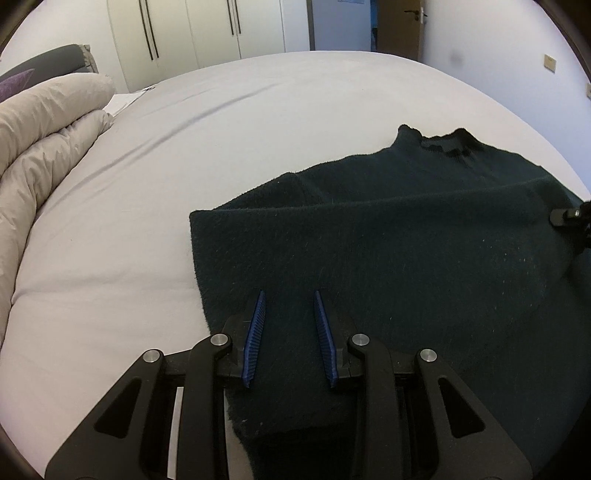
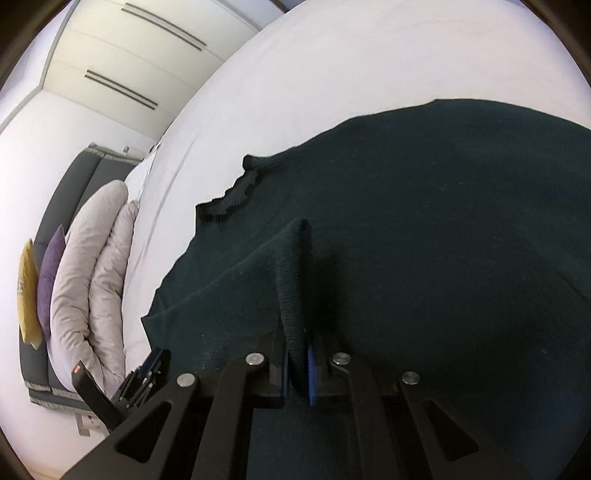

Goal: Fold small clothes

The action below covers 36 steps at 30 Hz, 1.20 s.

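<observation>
Sweater: we see a dark green knit sweater (image 1: 388, 236) lying on the bed, neck end away from us in the left wrist view. A layer is folded over it, w/ a straight folded edge at its left side. Pale lint specks dot the fabric.
Collar: ribbed neck opening (image 1: 441, 142), wavy rim, lying flat on the sheet; in the right wrist view it sits upper left of the fingers (image 2: 229, 201).
Left gripper: our left gripper (image 1: 289, 297) sits over the near part of the sweater, blue ribbed pads (image 1: 255, 339) spread apart w/ bare knit showing between them. We can't tell if the tips touch the cloth.
Right gripper: our right gripper (image 2: 295, 343) is pressed together on a raised ridge of ribbed knit, possibly a cuff or hem, that stands up from the sweater between the blue pads (image 2: 311, 373). Part of it also shows at the right edge of the left wrist view.
Bed: white sheet (image 1: 229, 147), a few shallow creases, sweater on its right half.
Duvet: beige duvet (image 1: 40, 140) bunched at the left side of the bed.
Cushions: purple cushion (image 2: 50, 280) and mustard cushion (image 2: 27, 291) beyond the duvet, against a dark grey headboard (image 2: 74, 192).
Wardrobe: white doors w/ long dark handles (image 1: 184, 29) behind the bed.
Writing: no brand, label or text is readable to us.
</observation>
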Each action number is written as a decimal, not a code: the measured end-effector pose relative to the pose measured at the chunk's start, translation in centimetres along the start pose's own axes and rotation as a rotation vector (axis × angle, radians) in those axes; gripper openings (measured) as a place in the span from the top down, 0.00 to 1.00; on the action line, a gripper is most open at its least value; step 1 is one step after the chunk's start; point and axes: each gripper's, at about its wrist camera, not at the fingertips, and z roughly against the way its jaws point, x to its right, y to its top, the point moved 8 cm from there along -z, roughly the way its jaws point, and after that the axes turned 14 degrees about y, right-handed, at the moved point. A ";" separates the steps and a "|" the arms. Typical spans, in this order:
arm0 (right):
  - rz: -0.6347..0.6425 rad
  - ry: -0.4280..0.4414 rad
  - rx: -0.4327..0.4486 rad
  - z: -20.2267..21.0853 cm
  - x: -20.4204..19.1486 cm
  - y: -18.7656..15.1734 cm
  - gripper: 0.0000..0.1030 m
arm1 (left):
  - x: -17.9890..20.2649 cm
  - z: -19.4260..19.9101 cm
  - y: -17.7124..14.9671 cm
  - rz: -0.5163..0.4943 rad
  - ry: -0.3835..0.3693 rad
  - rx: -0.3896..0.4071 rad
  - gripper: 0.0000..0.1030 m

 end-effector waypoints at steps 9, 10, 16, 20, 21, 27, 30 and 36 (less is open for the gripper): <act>-0.108 0.041 -0.002 0.2 2.6 0.1 0.92 | 0.3 0.0 -0.4 -0.042 -0.002 0.008 0.74; -0.091 -0.021 0.030 1.3 2.5 0.2 0.86 | 0.2 0.1 -0.5 -0.040 -0.004 0.009 0.74; 0.125 0.009 0.132 3.0 -4.1 -0.1 0.77 | 0.6 0.0 -0.9 -0.053 0.030 0.010 0.74; 0.200 0.179 -0.007 -2.8 -7.7 -1.9 0.77 | 0.8 -0.1 -1.0 -0.056 0.029 0.018 0.74; 0.193 0.184 -0.035 -4.4 -7.3 -2.2 0.77 | 0.8 -0.2 -1.0 -0.053 0.026 0.019 0.74; 0.015 0.233 0.010 -5.7 -1.2 -0.9 1.00 | 0.8 -0.5 -1.2 -0.049 0.018 0.030 0.74; -0.003 0.152 0.172 -0.8 2.1 1.1 1.00 | 0.5 -0.7 -1.3 -0.027 -0.003 0.027 0.73; -0.154 0.070 0.429 12.1 9.5 1.2 0.80 | 0.0 -0.9 -1.3 -0.005 -0.028 0.020 0.73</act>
